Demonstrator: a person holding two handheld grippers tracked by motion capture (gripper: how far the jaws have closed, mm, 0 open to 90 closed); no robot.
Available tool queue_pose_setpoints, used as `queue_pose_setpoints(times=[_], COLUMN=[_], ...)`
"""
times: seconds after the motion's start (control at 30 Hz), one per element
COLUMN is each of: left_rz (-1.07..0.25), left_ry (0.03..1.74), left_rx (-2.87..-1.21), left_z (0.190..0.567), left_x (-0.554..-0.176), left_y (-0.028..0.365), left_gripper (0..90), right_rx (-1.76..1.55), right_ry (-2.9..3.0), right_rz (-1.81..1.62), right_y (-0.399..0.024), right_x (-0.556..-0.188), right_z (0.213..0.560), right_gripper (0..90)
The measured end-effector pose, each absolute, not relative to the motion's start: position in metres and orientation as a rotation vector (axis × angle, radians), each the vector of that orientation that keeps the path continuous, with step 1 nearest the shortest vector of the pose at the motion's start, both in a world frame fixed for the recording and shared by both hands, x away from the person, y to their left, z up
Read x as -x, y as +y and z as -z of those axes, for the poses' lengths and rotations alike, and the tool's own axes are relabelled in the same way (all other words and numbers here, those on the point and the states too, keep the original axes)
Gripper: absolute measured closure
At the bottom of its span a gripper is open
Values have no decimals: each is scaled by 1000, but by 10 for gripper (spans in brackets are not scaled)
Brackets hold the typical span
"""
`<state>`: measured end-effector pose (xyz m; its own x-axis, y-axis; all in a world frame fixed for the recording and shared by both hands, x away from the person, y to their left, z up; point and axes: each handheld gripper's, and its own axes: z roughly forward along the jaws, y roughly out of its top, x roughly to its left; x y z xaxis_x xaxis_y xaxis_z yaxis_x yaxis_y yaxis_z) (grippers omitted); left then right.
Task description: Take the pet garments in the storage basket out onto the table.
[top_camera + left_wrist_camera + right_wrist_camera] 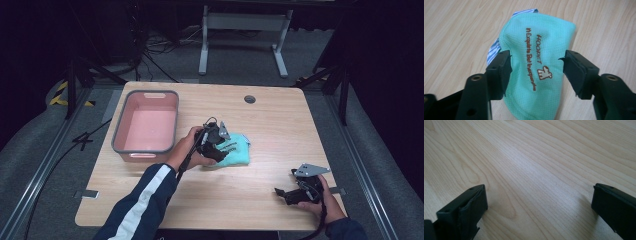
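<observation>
Wooden table [280, 125] under dim light: the left claw [536, 70] straddles a folded teal cloth [536, 50] at mid-table, its jaws apart on either side, beside a pink tub [145, 127]; the right claw [539, 202] gapes wide over bare wood near the front edge

bright table [280, 125], dark surroundings; soft shadows, near fingers [464, 212] blurred.

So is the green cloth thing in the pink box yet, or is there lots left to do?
Not yet. The pink bin looks empty. The green cloth lies on the table beside it, between the left gripper's open jaws, not squeezed. The right gripper rests open near the table edge. If the bin is the goal, gripping, lifting and dropping remain.
</observation>
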<state>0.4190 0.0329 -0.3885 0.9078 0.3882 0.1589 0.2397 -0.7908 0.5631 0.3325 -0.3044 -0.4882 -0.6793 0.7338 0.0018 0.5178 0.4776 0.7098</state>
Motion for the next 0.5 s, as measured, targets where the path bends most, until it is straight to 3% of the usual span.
queue_pose_setpoints(times=[0.5], left_rz=[-377], left_ry=[456], left_rx=[-2544], left_z=[386], left_x=[-396], left_y=[58], left_gripper=[223], right_rx=[-1061], right_ry=[2425], right_rz=[-1011], right_y=[-304], right_x=[-333], right_z=[488], right_gripper=[5])
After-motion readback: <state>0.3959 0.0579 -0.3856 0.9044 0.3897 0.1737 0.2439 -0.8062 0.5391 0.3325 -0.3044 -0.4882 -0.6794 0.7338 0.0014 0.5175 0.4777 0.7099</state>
